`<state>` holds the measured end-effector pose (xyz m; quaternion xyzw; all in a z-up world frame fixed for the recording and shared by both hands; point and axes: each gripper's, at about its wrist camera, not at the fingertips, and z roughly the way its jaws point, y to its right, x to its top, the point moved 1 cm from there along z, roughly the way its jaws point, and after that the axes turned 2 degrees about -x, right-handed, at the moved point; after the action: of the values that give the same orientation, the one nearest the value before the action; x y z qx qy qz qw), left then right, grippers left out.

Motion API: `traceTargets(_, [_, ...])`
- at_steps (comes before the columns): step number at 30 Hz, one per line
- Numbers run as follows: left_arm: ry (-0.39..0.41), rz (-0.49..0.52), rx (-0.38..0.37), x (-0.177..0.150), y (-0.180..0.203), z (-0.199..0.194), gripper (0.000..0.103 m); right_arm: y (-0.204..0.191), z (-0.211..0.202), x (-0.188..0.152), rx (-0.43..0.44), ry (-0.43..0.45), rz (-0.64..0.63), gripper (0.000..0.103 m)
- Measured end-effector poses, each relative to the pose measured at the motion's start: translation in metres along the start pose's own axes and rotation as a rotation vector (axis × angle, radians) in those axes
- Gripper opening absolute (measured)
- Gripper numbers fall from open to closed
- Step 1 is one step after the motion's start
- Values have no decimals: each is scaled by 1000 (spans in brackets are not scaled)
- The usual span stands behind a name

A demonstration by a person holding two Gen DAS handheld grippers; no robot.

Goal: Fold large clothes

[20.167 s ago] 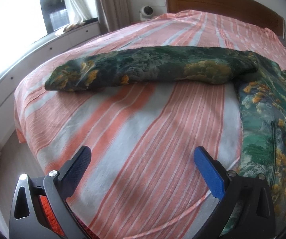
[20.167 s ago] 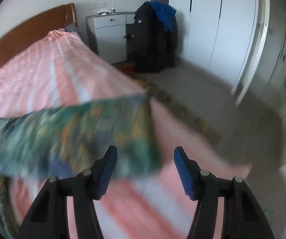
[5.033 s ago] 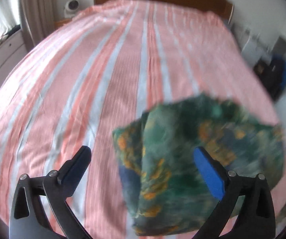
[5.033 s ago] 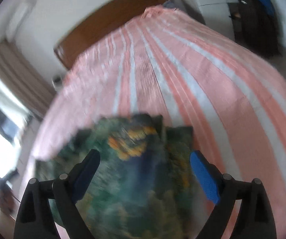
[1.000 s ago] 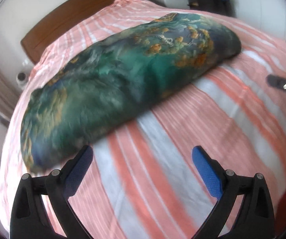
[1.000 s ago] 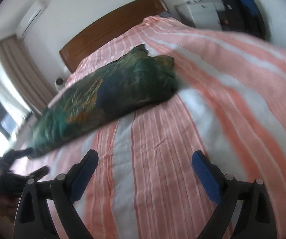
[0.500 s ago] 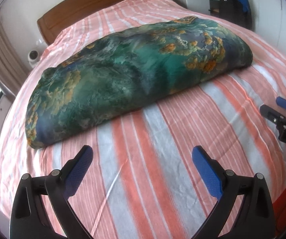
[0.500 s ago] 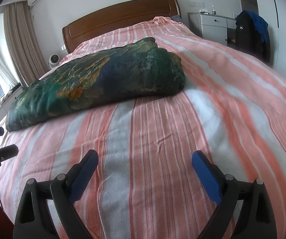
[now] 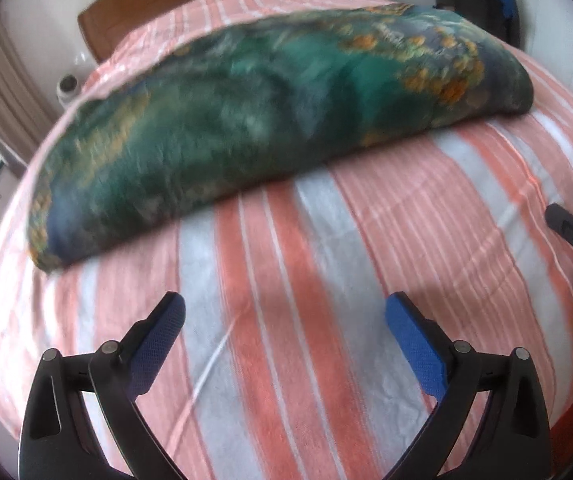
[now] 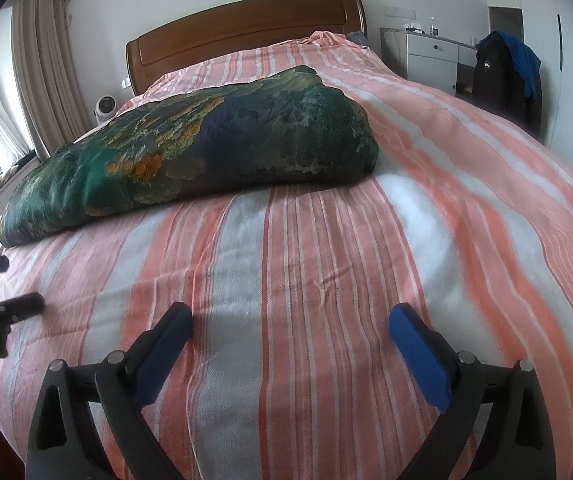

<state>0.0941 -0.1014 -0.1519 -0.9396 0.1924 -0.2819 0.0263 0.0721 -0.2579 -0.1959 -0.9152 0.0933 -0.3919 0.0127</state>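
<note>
Wooden headboard (image 10: 246, 28), beige curtain (image 10: 46, 64), white dresser (image 10: 434, 60), white walls.

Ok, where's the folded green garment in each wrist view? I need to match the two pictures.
Left wrist: the folded green garment spans the upper half, slanting from lower left to upper right, blurred.
Right wrist: it lies centre-left, on the striped bedspread, beyond the open right tool.
Shared landmark: the wooden headboard, behind the garment in both.
</note>
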Motion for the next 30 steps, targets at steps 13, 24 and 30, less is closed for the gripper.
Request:
traceTargets(13, [7, -89, -62, -12, -10, 10, 103, -2, 4, 0, 1, -16, -9, 102])
traceTargets(24, [-11, -94, -80, -8, -16, 14, 103, -4, 4, -1, -4, -18, -16, 102])
traceTargets(30, [-2, -95, -66, -9, -15, 12, 103, -5, 5, -2, -8, -19, -21, 102])
